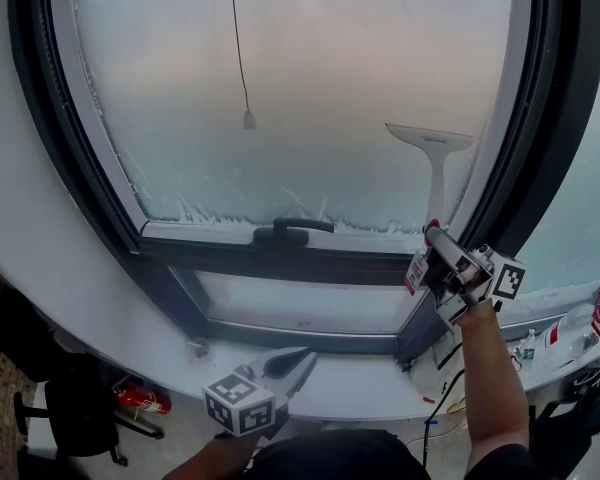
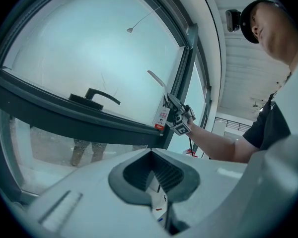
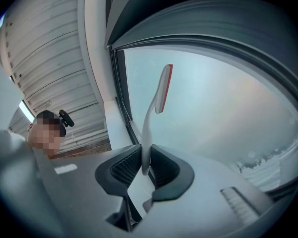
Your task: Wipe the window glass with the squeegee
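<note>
**Head view:** The right tool [image 1: 435, 232] is clamped on the bottom end of a white squeegee [image 1: 437, 163]. Its blade sits against the window glass [image 1: 310, 88] at the right, close to the dark frame [image 1: 525, 138]. The left tool [image 1: 298, 360] hangs low over the sill [image 1: 360, 393], jaws together on nothing. A thin cord [image 1: 240, 58] hangs across the pane left of centre, and a window handle [image 1: 293, 230] juts from the lower rail.

**Left gripper view:** The tool's ribbed pads meet with nothing between them. The squeegee stands far off at the right, beside the frame.

**Right gripper view:** The thin, flat handle stands pinched between the pads, and the red-edged blade tilts toward the glass.

The squeegee looks light and stiff, likely plastic with a soft rubber edge. Held at its very end, it may twist if wet. Open glass spreads left and up. The frame crowds the right, and the cord and window handle bound the sweep.
</note>
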`<state>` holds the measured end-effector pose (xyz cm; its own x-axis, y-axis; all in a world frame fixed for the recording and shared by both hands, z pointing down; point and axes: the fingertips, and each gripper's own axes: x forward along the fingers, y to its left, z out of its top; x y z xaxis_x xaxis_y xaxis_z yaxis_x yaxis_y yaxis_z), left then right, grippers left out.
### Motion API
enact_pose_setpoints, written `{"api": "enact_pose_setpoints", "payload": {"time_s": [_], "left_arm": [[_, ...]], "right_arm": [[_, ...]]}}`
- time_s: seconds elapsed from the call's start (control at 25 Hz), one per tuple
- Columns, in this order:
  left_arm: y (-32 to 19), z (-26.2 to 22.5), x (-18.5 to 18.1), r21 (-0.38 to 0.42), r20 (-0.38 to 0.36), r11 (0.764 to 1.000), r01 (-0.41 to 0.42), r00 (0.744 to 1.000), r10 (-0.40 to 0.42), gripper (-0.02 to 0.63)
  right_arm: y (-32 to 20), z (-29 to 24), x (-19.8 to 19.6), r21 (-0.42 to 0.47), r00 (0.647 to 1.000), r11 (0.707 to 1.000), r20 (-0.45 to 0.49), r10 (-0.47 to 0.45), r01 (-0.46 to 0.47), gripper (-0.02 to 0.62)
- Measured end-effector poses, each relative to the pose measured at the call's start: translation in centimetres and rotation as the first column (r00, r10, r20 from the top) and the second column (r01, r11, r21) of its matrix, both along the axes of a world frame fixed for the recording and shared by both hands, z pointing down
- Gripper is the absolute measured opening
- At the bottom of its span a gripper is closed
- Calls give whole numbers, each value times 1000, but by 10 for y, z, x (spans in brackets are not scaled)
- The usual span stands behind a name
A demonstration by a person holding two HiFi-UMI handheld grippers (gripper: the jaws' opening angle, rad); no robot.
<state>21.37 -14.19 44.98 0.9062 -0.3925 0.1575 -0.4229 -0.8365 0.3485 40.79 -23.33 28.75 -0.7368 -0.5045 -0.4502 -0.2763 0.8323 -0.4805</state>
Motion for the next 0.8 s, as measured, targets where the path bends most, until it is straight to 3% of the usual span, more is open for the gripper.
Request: {"api": "enact_pose_setpoints", "payload": {"time_s": [0.8], "left_arm": [[-2, 1, -3, -24, 15, 1000, 16, 1000, -15, 0]], "right_arm": [[10, 97, -4, -161, 999, 987, 37, -9, 15, 83]]}}
